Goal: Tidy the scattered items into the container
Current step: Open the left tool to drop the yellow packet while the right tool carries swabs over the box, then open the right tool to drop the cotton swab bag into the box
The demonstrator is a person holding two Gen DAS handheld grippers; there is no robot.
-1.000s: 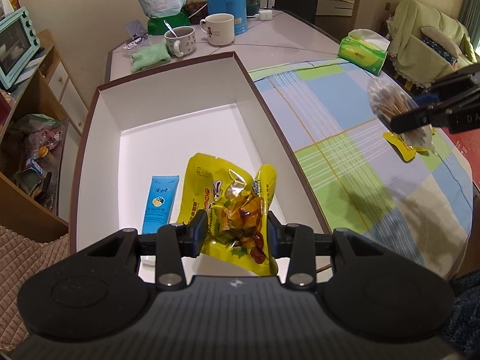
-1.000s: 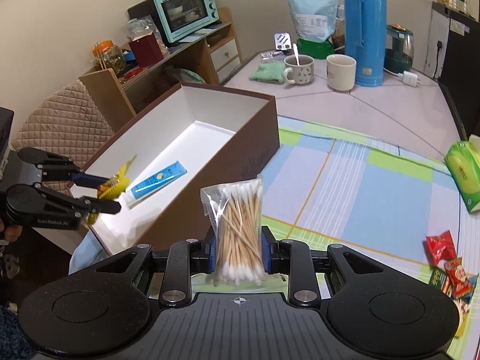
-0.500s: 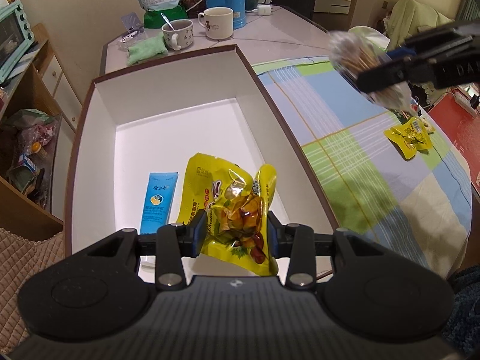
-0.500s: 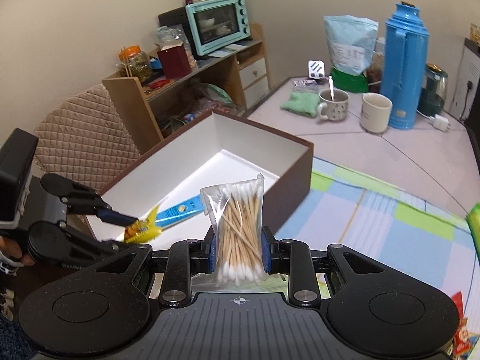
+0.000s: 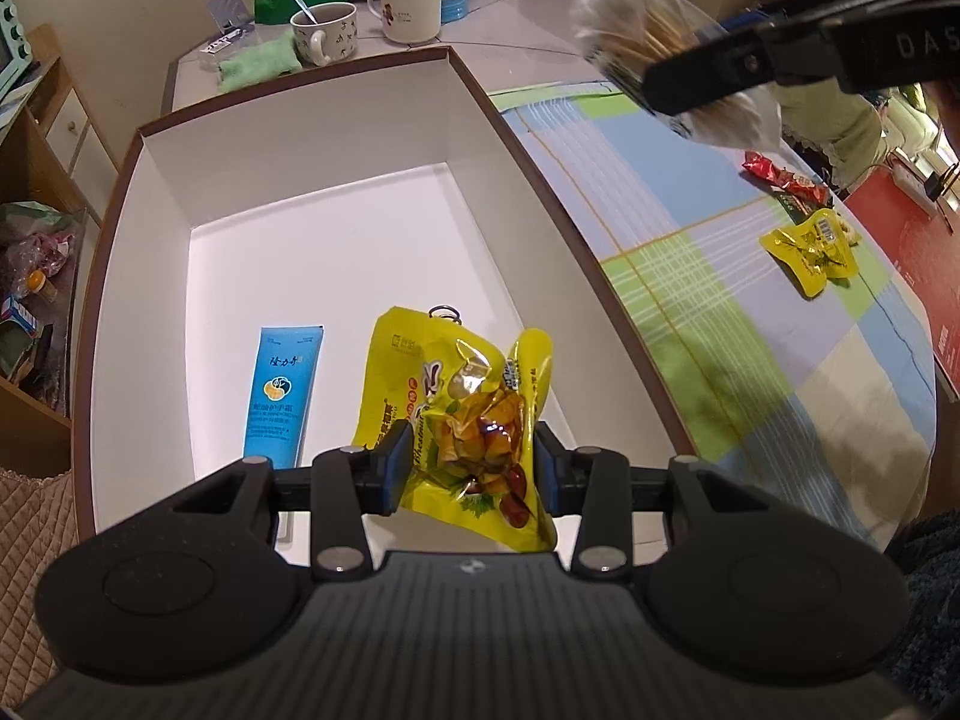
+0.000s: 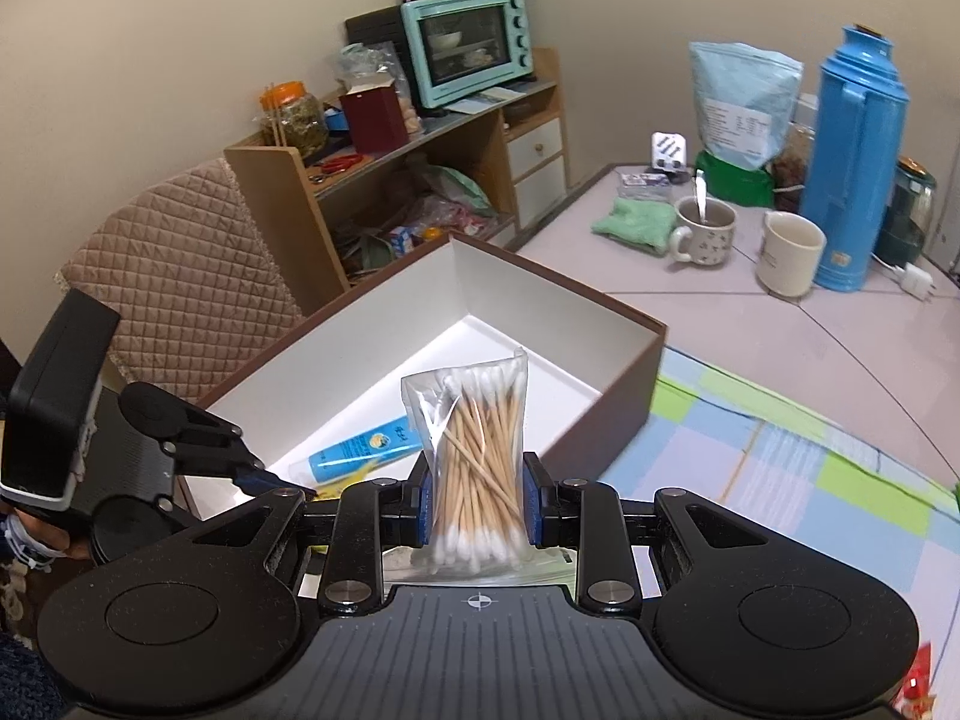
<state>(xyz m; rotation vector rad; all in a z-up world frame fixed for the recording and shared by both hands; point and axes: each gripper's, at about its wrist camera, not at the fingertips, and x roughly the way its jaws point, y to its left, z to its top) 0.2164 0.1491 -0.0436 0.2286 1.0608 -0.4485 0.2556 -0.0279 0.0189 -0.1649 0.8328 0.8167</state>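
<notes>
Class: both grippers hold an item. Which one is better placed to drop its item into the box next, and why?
Left. The left gripper holds the yellow snack bag already above the box floor, beside the blue tube. The right gripper, gripping the cotton swabs, appears to sit near the box's rim.

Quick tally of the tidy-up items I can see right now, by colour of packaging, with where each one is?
Yellow snack packets: 2, one in the left gripper over the box, one on the tablecloth
Red snack packets: 1 on the tablecloth
Blue tubes: 1 in the box
Clear cotton swab bags: 1 in the right gripper
Total: 5
</notes>
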